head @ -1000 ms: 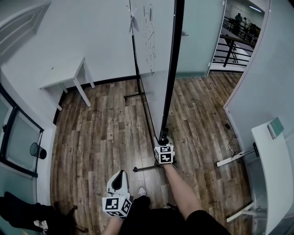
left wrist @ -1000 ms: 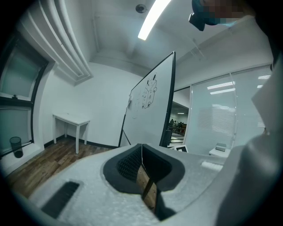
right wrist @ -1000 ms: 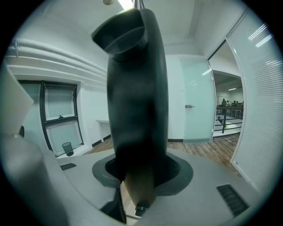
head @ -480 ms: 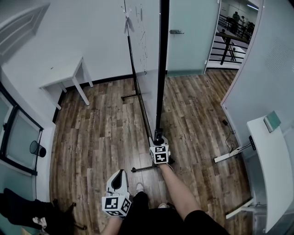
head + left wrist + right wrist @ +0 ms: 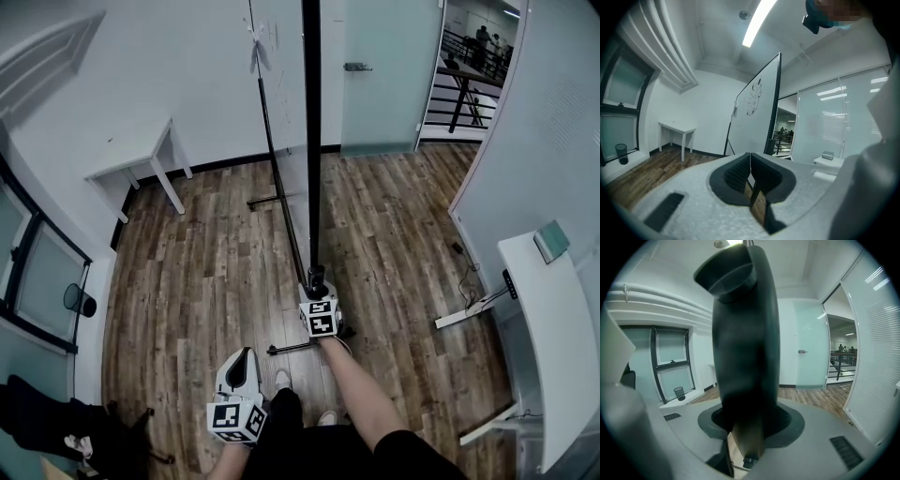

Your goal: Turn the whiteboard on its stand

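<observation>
The whiteboard (image 5: pixel 281 84) stands nearly edge-on to me in the head view, and its black side frame (image 5: pixel 311 141) runs straight down to my right gripper (image 5: pixel 316 279). That gripper is shut on the frame's lower end. In the right gripper view the black frame (image 5: pixel 745 348) fills the space between the jaws of the right gripper (image 5: pixel 746 430). The stand's black legs (image 5: pixel 277 198) and foot bar (image 5: pixel 298 347) rest on the wooden floor. My left gripper (image 5: pixel 245 356) hangs low by my legs, away from the board. It is shut on nothing (image 5: pixel 750 161), and the whiteboard (image 5: pixel 757 110) stands ahead of it.
A small white table (image 5: pixel 141 150) stands against the left wall, with a black waste bin (image 5: pixel 80 300) near the window. A glass door (image 5: pixel 389 75) is behind the board. A white desk (image 5: pixel 553 347) and a power strip (image 5: pixel 466 315) lie at the right.
The board's black edge has swung left in the head view, from slanted to nearly upright, and my right gripper has gone left with it. The left gripper has hardly shifted in the picture.
</observation>
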{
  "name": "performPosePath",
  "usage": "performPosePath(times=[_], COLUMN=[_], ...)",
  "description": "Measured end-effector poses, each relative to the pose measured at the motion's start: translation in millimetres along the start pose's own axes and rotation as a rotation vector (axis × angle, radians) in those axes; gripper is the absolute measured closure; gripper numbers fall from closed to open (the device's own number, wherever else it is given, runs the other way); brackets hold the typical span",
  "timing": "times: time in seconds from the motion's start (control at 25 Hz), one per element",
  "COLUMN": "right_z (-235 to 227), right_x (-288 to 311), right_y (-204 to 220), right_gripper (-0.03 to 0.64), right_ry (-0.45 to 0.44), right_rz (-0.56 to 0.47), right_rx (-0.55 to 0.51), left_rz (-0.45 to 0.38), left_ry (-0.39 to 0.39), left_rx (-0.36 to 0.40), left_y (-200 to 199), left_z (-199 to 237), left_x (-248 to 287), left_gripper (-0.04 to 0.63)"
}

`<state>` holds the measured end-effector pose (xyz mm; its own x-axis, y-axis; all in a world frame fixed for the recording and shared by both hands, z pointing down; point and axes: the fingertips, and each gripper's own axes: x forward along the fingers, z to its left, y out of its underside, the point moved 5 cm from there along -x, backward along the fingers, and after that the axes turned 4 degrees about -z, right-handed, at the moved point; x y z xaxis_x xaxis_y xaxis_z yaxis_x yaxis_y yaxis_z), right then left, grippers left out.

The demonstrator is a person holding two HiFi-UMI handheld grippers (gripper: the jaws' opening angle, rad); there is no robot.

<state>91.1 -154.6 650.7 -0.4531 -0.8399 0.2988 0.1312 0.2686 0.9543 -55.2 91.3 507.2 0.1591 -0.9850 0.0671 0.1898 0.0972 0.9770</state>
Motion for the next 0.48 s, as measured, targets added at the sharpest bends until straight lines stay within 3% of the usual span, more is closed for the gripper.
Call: performPosePath(times=[0.48], right_z=[11.2], right_x=[-50.2], right_y=[14.4], right_gripper=[0.459], right_ry=[-0.032], right_rz=[0.016], right_rx=[0.001], left_rz=[0.012], left_ry=[-0.039], left_rx=[-0.007], left_y=[17.3], left_z=[-41.4], left_x=[-50.8], left_gripper=[0.577])
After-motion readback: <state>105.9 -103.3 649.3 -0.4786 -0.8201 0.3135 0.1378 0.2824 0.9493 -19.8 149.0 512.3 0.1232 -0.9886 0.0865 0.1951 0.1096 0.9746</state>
